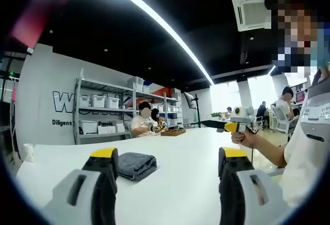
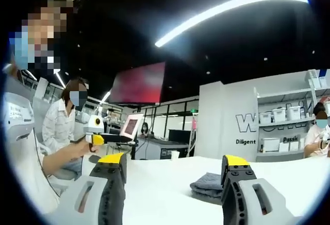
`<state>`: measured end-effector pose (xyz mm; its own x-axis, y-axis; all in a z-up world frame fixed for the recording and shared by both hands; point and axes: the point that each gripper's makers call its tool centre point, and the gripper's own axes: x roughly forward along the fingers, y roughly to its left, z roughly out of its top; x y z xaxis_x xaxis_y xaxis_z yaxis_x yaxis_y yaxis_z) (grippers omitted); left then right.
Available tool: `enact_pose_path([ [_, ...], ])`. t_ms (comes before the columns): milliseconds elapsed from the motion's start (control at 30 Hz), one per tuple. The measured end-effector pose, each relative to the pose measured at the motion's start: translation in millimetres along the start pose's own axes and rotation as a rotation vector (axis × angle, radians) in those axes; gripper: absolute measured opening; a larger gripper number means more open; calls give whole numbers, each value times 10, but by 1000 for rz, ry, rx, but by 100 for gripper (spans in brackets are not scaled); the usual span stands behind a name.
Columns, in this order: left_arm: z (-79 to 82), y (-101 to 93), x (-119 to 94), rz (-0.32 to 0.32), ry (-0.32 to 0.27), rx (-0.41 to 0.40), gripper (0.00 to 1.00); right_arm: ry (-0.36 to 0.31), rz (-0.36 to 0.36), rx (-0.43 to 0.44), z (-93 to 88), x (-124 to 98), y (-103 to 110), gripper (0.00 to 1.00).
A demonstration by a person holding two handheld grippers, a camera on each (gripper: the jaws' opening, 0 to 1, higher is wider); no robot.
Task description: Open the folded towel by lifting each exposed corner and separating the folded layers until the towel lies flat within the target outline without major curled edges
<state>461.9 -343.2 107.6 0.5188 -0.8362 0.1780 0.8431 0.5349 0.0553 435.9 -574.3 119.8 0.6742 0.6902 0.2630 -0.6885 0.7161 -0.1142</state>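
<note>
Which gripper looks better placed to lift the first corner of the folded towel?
Hard to call; slightly the left. The towel lies folded on the table, just beyond the left gripper's left jaw. The right gripper is open too, similarly near.

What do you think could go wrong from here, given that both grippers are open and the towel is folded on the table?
The folded grey towel shows stacked layers at its edge, so the left gripper might pinch several layers instead of one corner. In the right gripper view, the right gripper has one finger covering part of the towel, so a corner could be misjudged. On the smooth white table, the towel may slide rather than unfold.
</note>
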Motion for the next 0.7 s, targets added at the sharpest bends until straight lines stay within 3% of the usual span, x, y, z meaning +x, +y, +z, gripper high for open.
enact_pose_path([
  [700, 0, 4, -4, 1, 1, -3, 77, -2, 9, 6, 1, 4, 1, 72],
])
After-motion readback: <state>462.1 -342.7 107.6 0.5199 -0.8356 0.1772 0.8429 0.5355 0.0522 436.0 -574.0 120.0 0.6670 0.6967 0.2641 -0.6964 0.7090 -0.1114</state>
